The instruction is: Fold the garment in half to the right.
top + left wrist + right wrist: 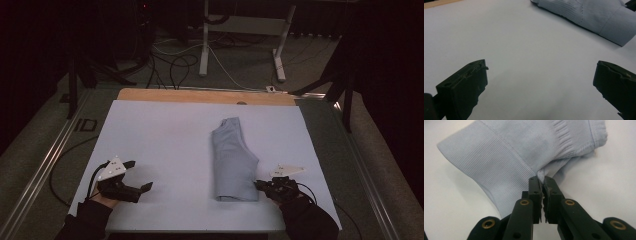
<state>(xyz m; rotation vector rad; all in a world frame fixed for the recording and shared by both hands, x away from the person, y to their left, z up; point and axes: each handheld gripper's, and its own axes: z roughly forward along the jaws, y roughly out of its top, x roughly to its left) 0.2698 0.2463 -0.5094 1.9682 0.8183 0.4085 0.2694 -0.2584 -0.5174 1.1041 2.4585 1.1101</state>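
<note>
A folded light-blue ribbed garment (233,160) lies lengthwise on the white sheet (165,145), right of centre. My right gripper (258,185) sits at the garment's near right corner. In the right gripper view its jaws are pressed together on a pinch of the blue garment (529,150), with the right gripper (542,181) biting the hem edge. My left gripper (142,175) rests on the sheet at the near left, well apart from the cloth. In the left gripper view its fingers (464,87) stand wide with bare sheet between them, and the garment (596,15) lies farther off.
The white sheet covers a wooden table whose far edge (205,96) shows beyond it. Past the table are white desk legs (204,45) and loose cables (170,65) on the floor. Metal rails (45,160) run along both sides of the table.
</note>
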